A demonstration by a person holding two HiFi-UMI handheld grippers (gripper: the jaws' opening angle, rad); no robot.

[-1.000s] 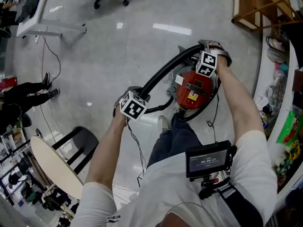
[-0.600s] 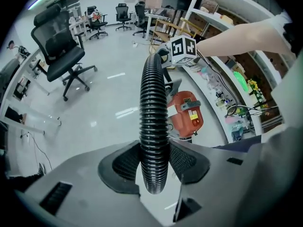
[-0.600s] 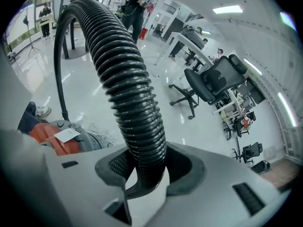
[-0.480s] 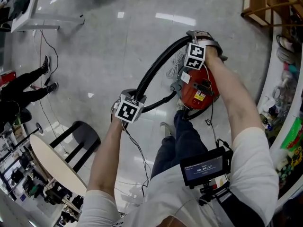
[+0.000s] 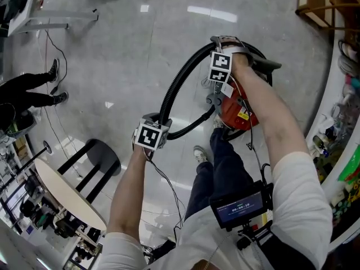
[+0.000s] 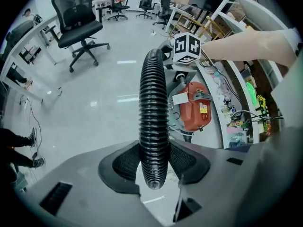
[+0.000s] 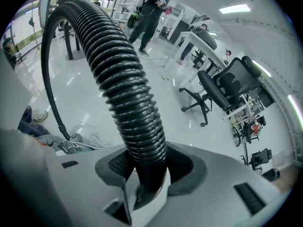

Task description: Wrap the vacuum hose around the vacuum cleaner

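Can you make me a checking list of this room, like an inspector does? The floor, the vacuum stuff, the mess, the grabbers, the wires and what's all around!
Surface: shiny grey floor with ceiling lights reflected in it.
Job's things: red vacuum on the floor; black ribbed hose bent in a big arc between the grippers.
Clutter: small items crowd the shelves at the right.
Grippers: left gripper shut on the hose; right gripper shut on the hose further along, above the vacuum.
Cables: white cord bundled beside the vacuum.
Surroundings: office chair, round table, a person's legs at the left.
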